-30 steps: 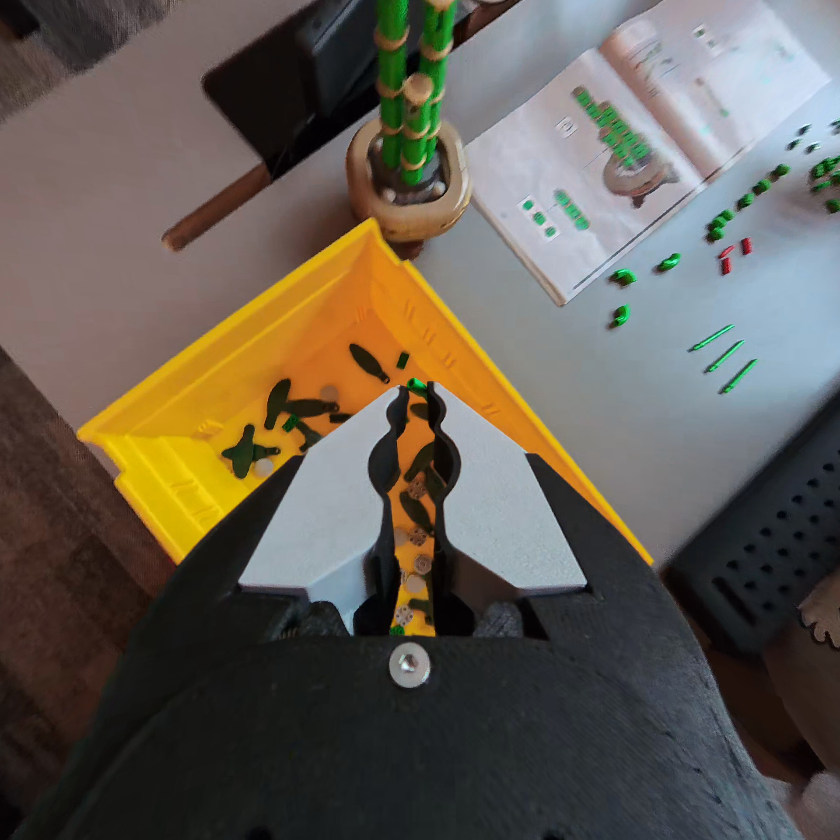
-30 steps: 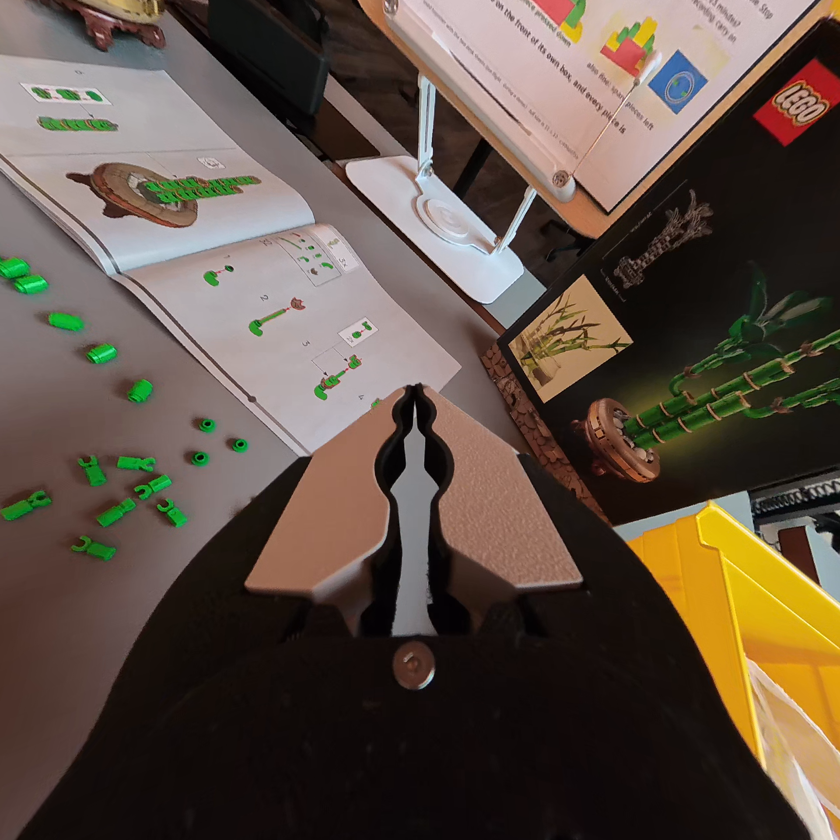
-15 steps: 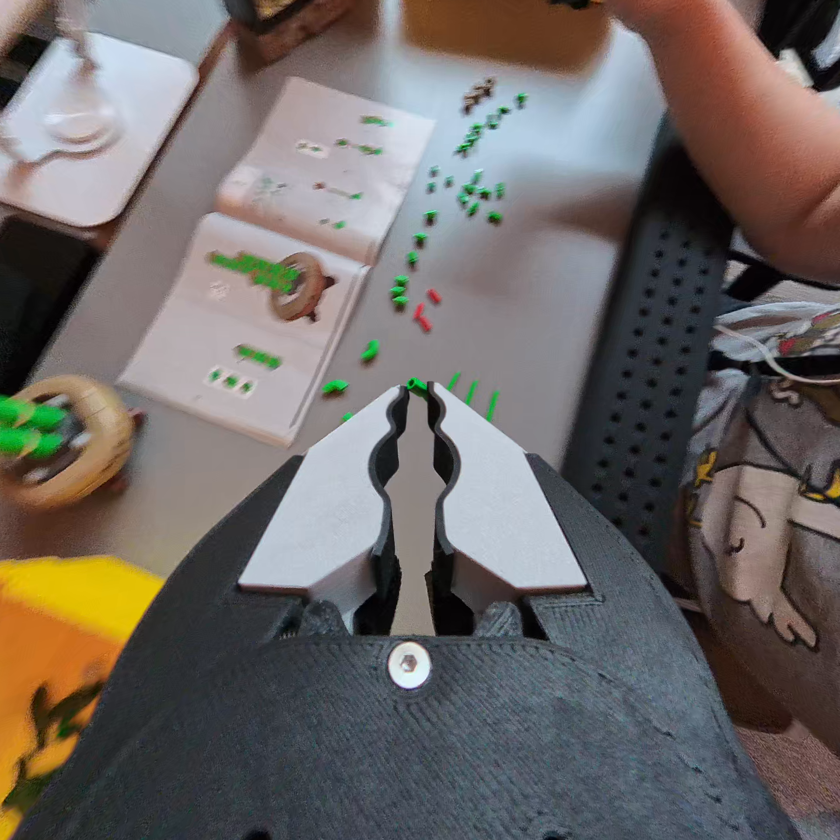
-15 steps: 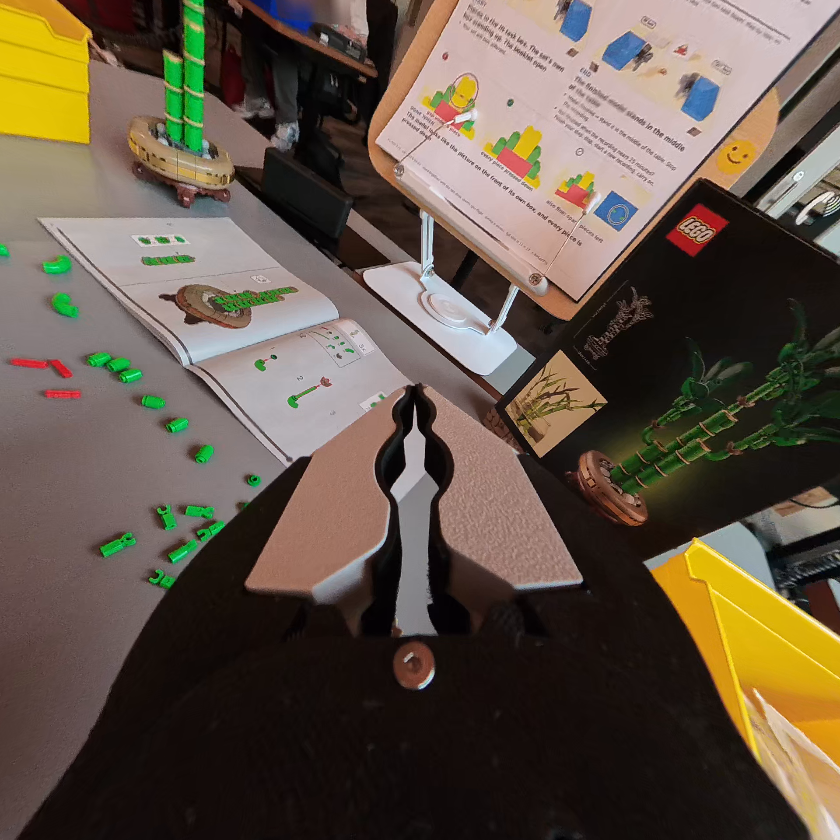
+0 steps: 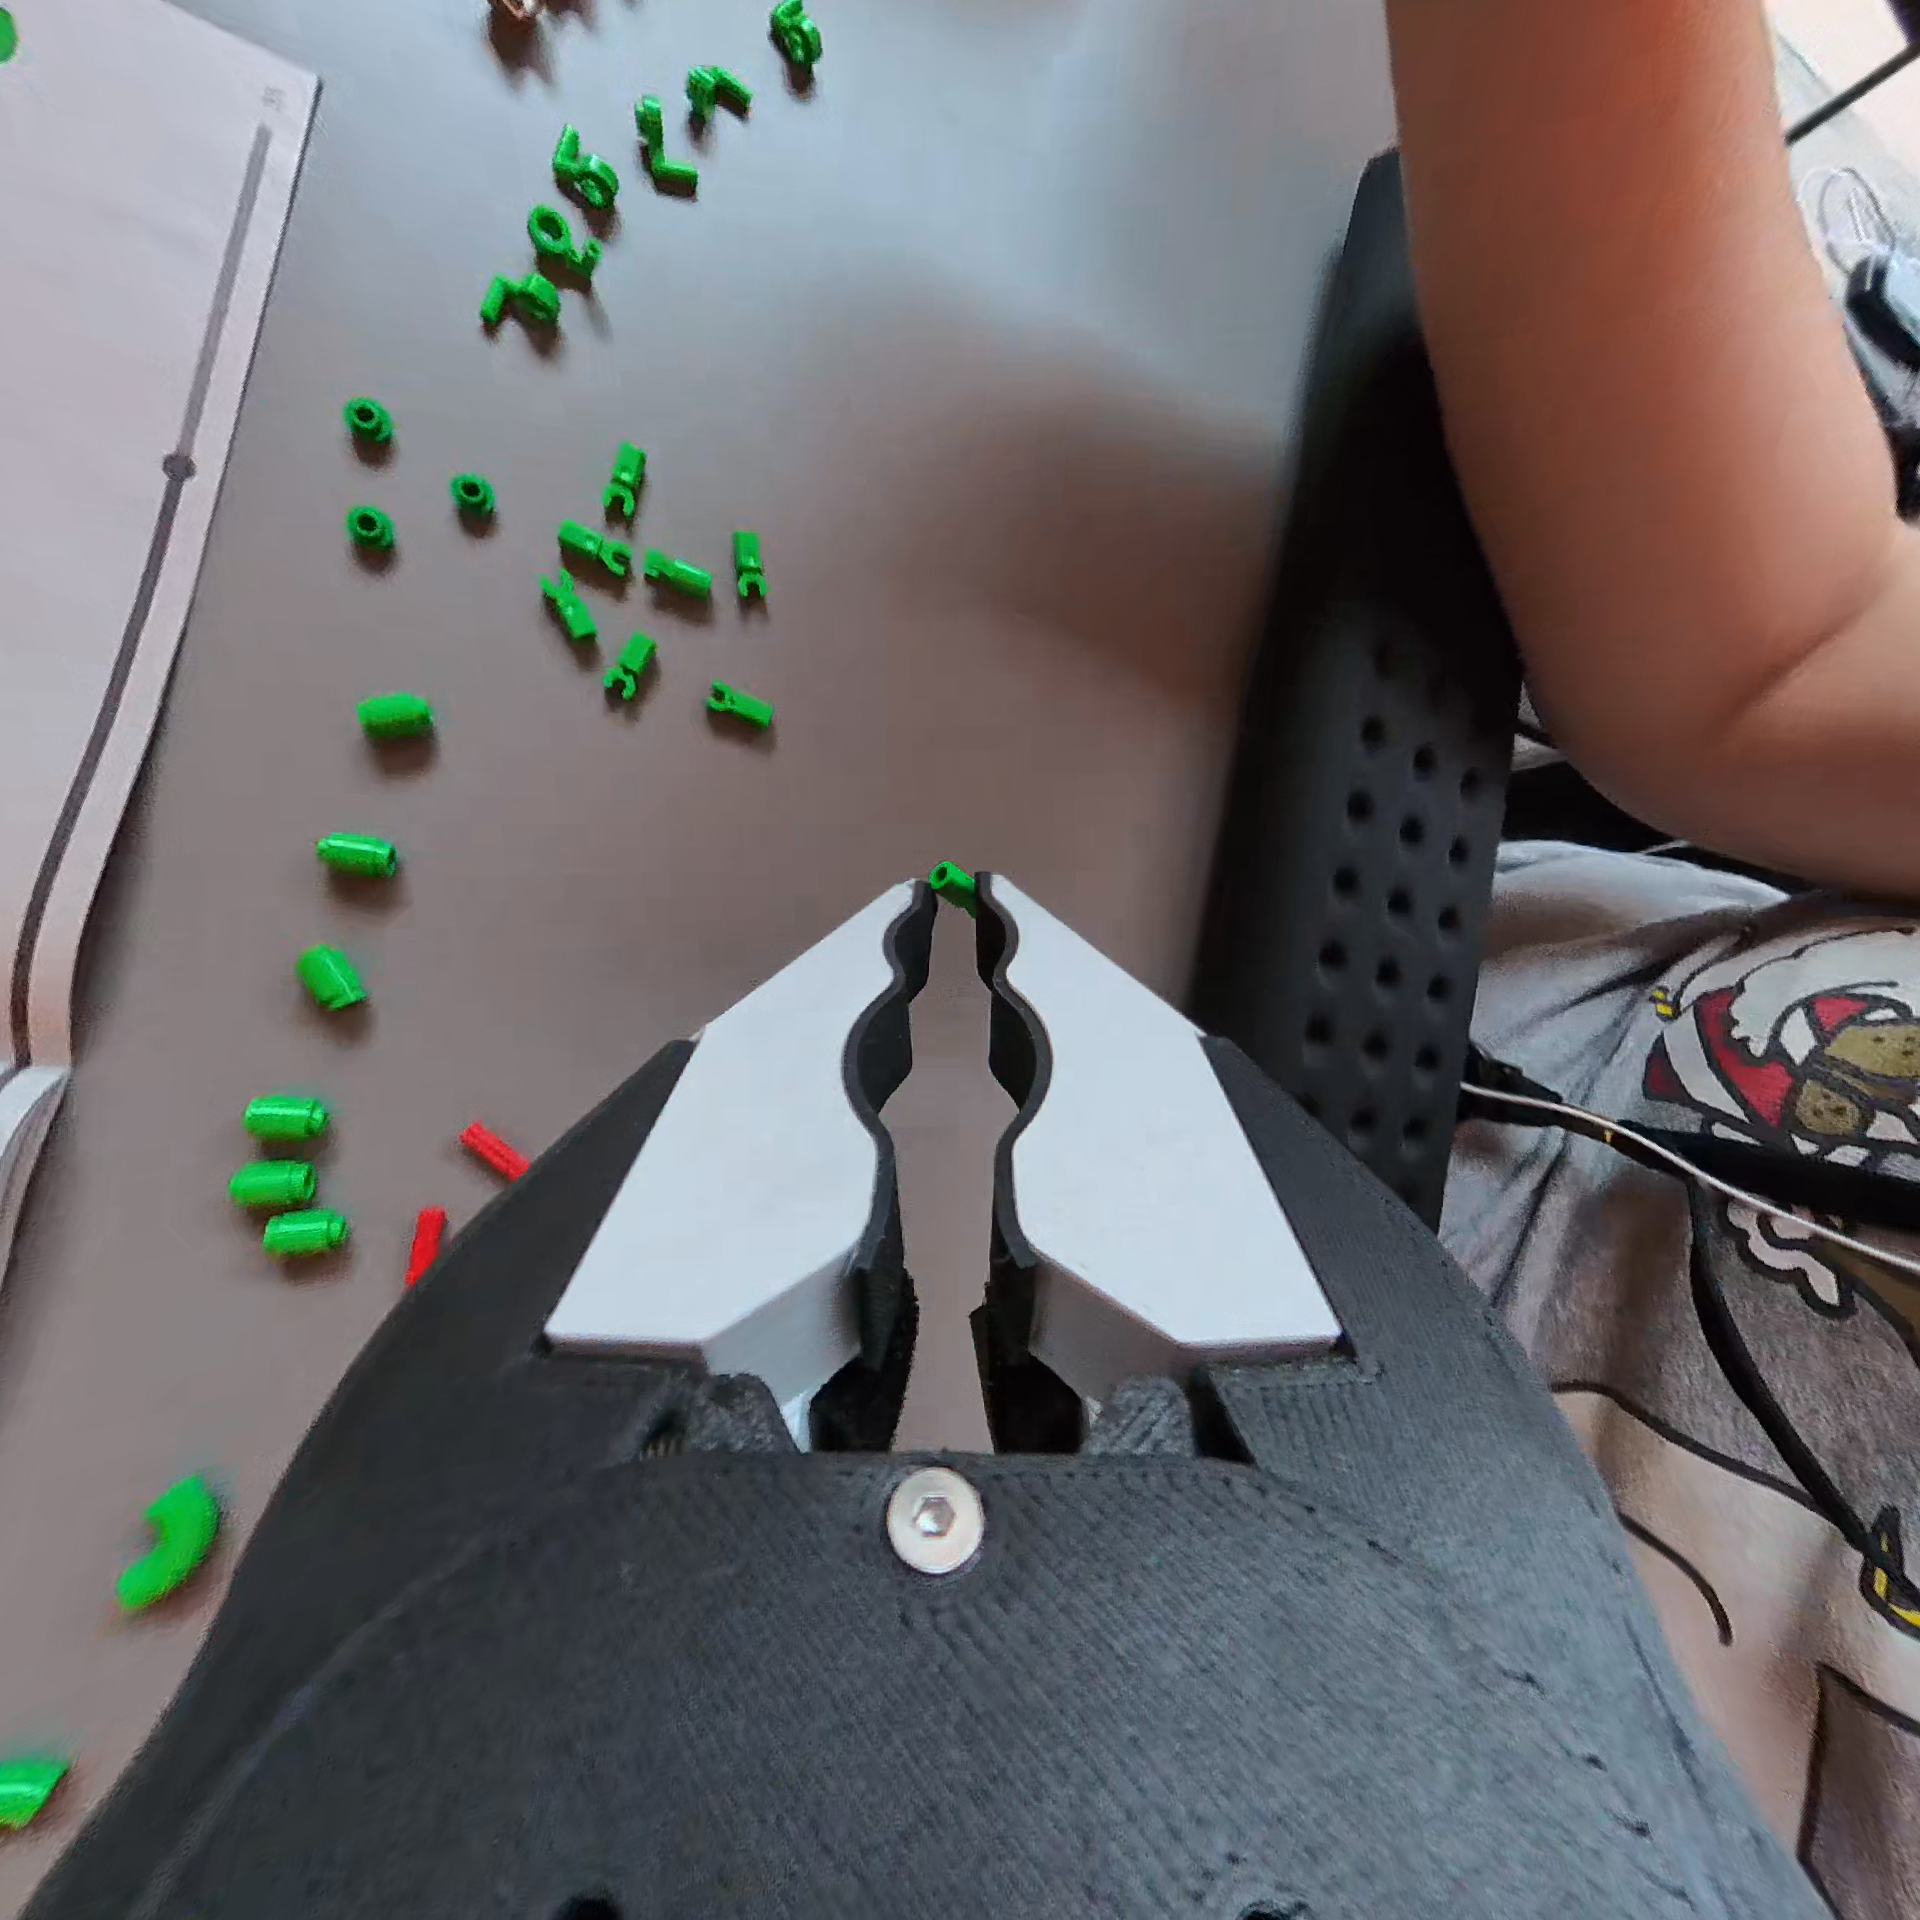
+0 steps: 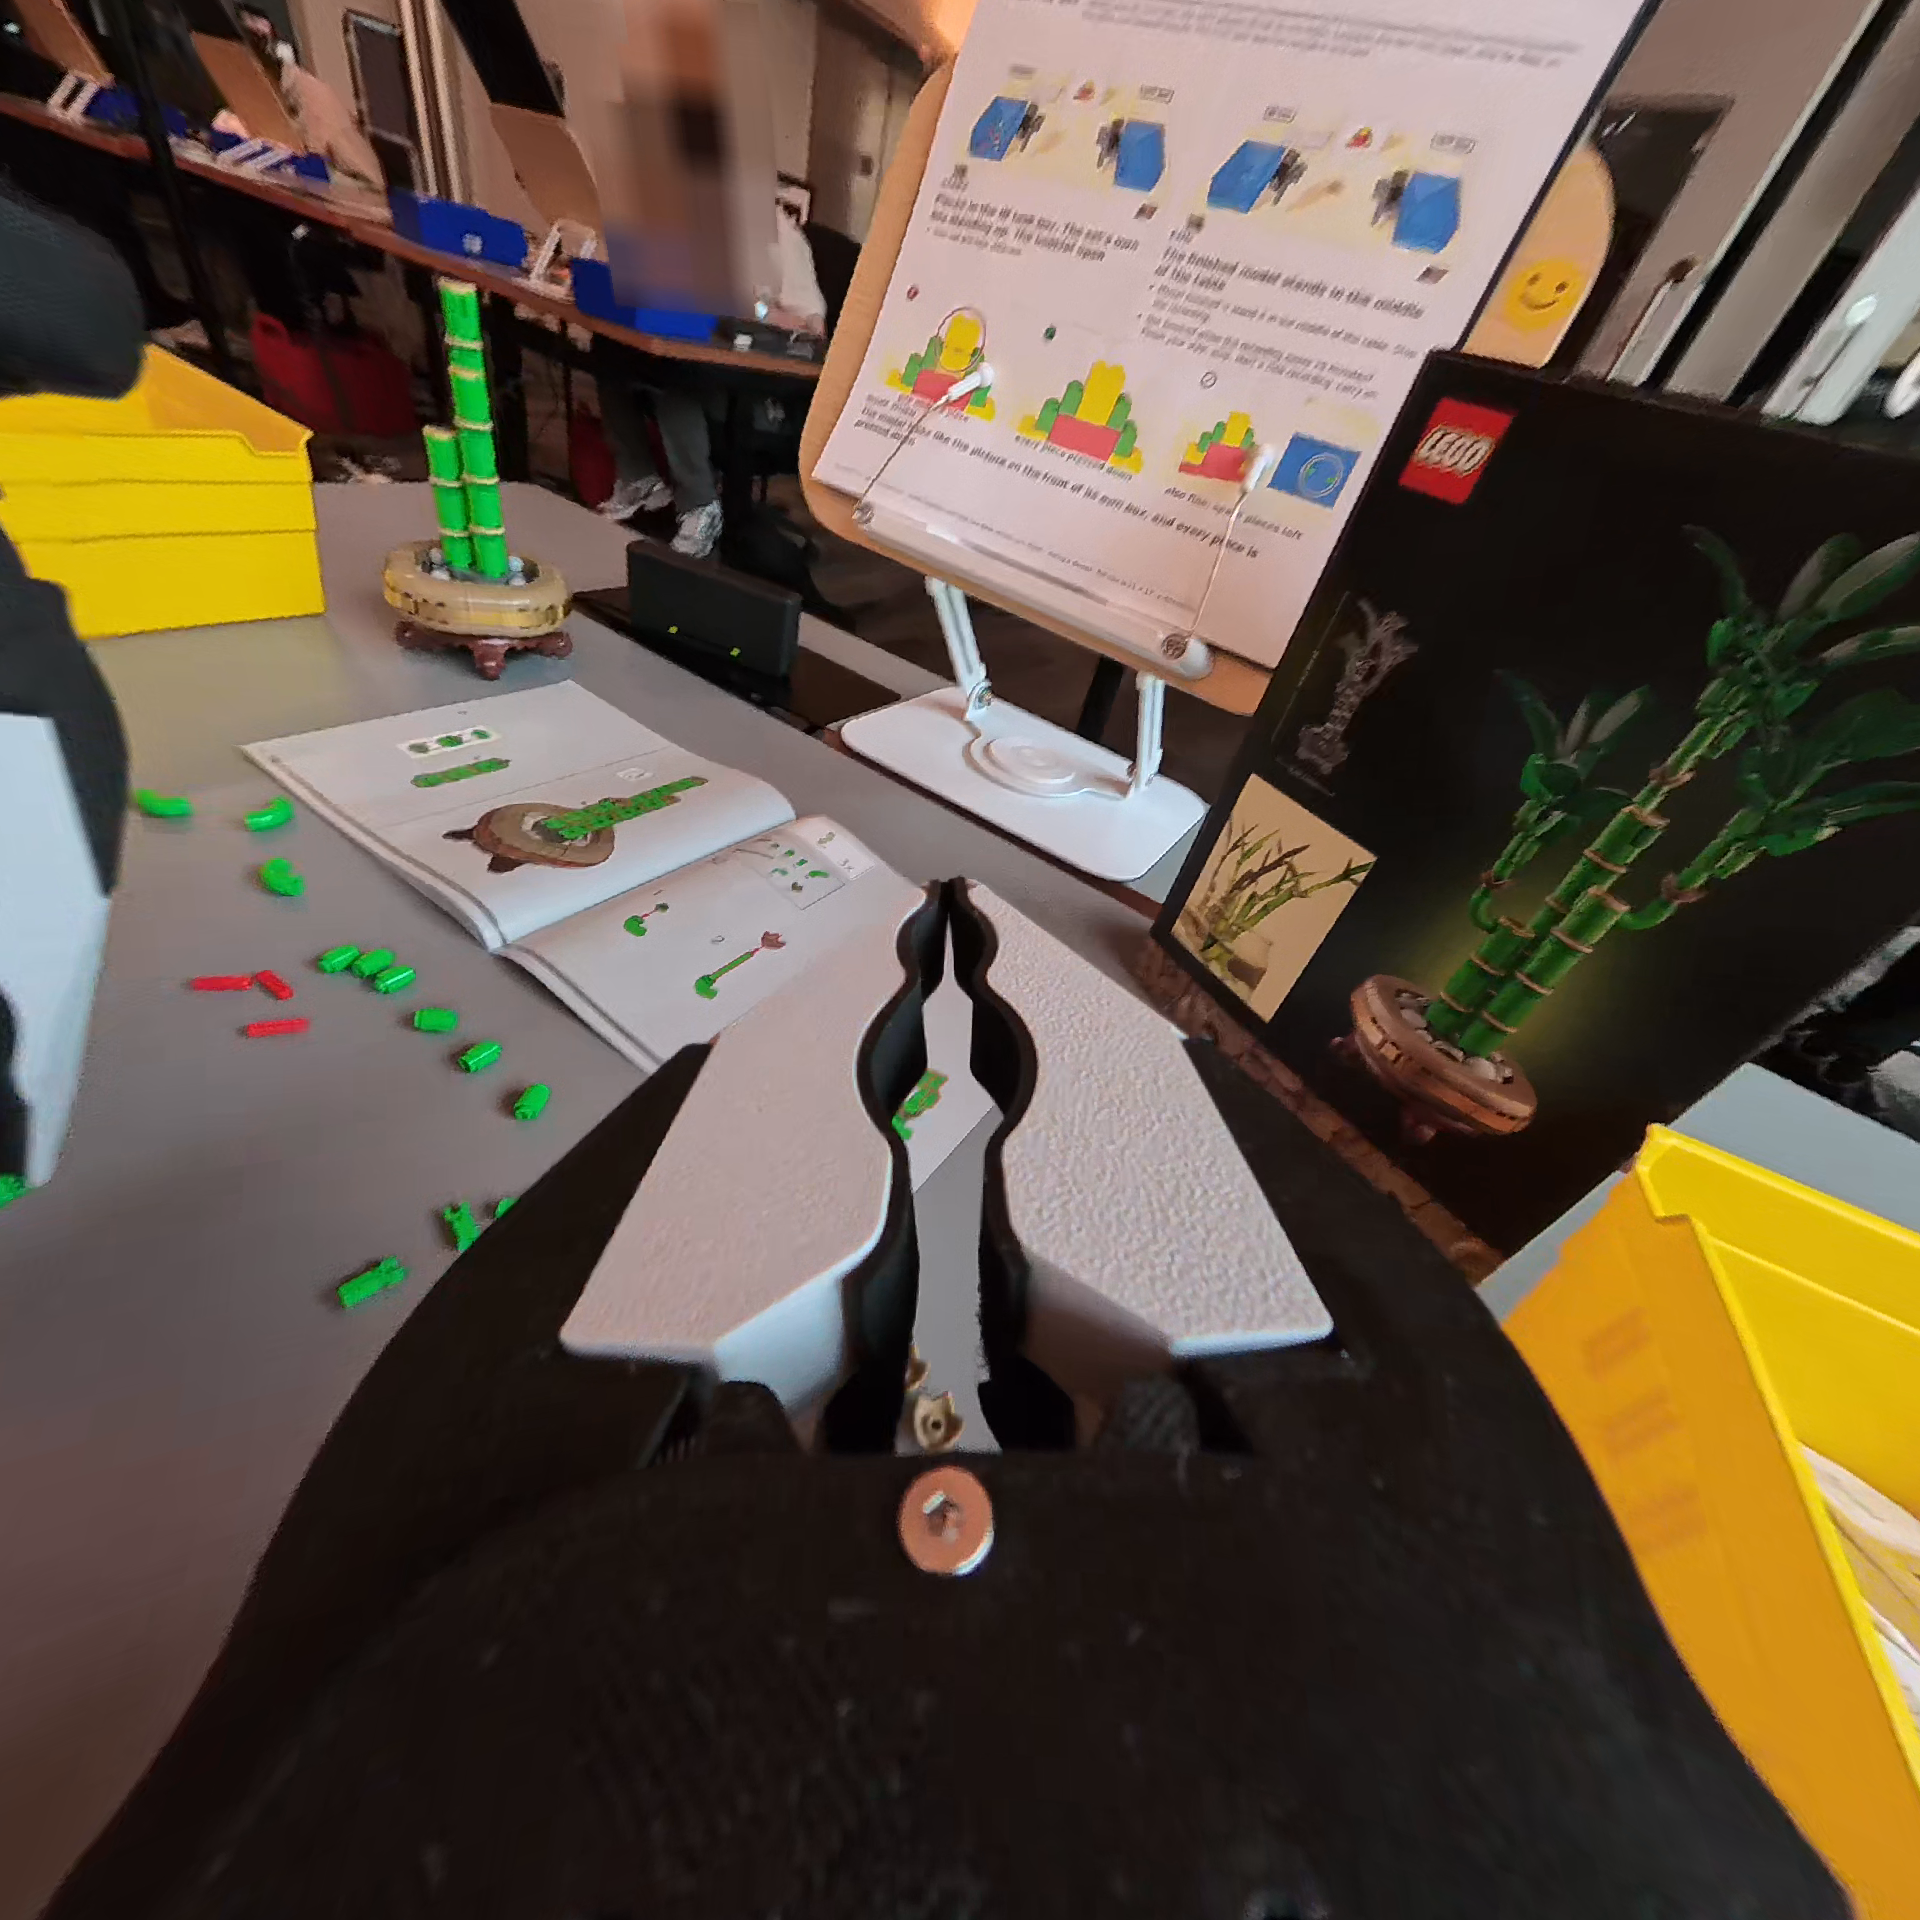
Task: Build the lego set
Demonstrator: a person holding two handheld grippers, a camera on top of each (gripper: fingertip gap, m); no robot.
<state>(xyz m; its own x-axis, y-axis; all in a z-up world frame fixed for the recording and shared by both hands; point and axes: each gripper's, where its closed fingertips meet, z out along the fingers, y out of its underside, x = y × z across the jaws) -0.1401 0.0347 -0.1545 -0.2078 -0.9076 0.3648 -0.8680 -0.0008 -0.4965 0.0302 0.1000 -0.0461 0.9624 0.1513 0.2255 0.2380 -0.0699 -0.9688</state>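
1. Left gripper (image 5: 953,896): fingers nearly together, clamped at the very tips on a small bright-green round plastic piece (image 5: 951,881), held above the bare grey tabletop (image 5: 935,436) near the person's forearm (image 5: 1621,436).
2. Right gripper (image 6: 951,896): fingers together at the tips, nothing visible between them; aimed over the open white instruction booklet (image 6: 582,821).
3. Partly built model (image 6: 473,582), a tan oval pot with upright green segmented stalks, standing at the far side of the tabletop beside stacked yellow plastic bins (image 6: 156,520), well apart from both grippers.
4. Loose parts spread between booklet and near edge: green clip pieces (image 5: 675,574), green cylinder pieces (image 5: 286,1179), thin red pins (image 6: 249,1003).
5. Step in hand, as a judgement: a sub-assembly stage, one small green part fetched and carried toward the loose pieces for joining, not yet mated to anything.
6. Next move likely calls for: picking a matching clip or cylinder with the right gripper, aligning stud to hole squarely, pressing gently along the axis.
7. Risk: tip-only grip on so small a part, prone to twisting or popping out under sideways push.
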